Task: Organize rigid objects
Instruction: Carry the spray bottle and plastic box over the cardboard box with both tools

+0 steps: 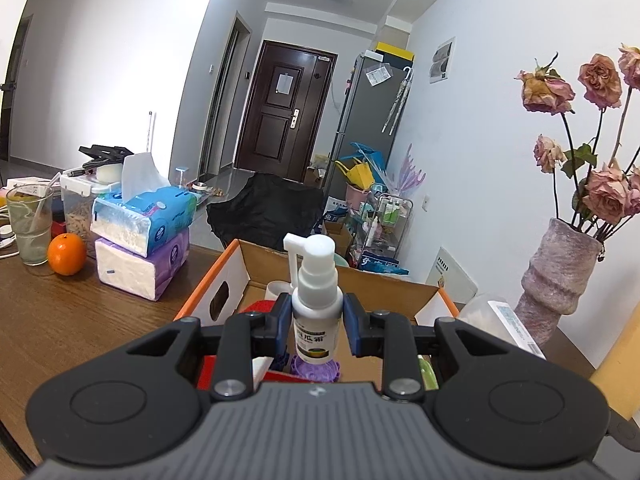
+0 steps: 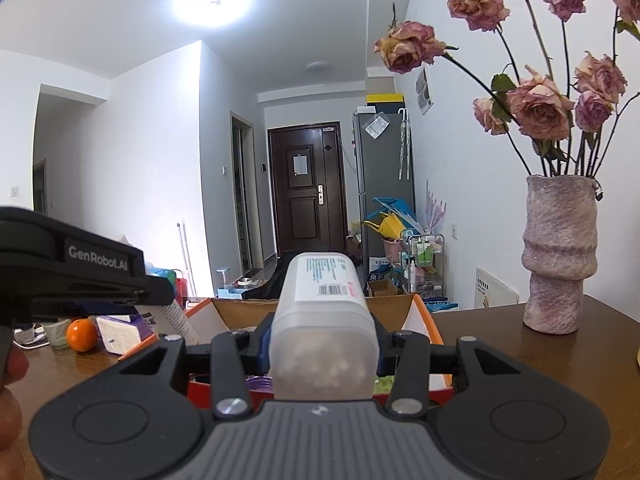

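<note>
My left gripper [image 1: 317,320] is shut on a white spray bottle [image 1: 318,300] with a nozzle cap, held upright above an open cardboard box [image 1: 224,268] with orange edges. My right gripper [image 2: 322,344] is shut on a frosted plastic container [image 2: 324,312] with a barcode label, lying along the fingers and pointing forward over the same box [image 2: 420,312]. The container also shows at the right in the left wrist view [image 1: 500,324]. The left gripper's body shows at the left in the right wrist view [image 2: 80,272]. Red, purple and green items lie inside the box, mostly hidden.
On the wooden table [image 1: 60,320] stand stacked tissue packs [image 1: 144,232], an orange [image 1: 66,254], a glass [image 1: 30,224] and a food jar to the left. A pink vase [image 2: 558,252] of dried roses stands to the right. A black chair back [image 1: 264,208] is beyond the box.
</note>
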A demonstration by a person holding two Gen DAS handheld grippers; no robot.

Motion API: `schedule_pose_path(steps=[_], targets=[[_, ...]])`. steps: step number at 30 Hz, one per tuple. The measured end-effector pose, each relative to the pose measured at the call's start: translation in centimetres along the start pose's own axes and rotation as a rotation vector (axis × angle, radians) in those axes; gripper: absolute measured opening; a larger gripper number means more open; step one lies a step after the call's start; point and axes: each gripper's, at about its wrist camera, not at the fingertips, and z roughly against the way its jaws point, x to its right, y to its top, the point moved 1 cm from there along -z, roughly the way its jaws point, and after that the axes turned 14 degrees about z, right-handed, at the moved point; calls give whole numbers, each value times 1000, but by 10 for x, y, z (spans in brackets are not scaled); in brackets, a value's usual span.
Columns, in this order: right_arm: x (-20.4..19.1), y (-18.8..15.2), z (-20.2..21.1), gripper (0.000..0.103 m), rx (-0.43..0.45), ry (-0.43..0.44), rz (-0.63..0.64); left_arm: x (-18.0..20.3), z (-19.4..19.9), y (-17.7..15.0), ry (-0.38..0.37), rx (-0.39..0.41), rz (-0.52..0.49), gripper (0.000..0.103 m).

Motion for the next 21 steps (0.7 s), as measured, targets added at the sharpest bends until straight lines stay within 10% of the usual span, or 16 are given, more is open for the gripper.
schedule_pose_path(steps=[21], targets=[[0,7,-63,43,4,13,48,4,-63,18,15,-7,-16,28]])
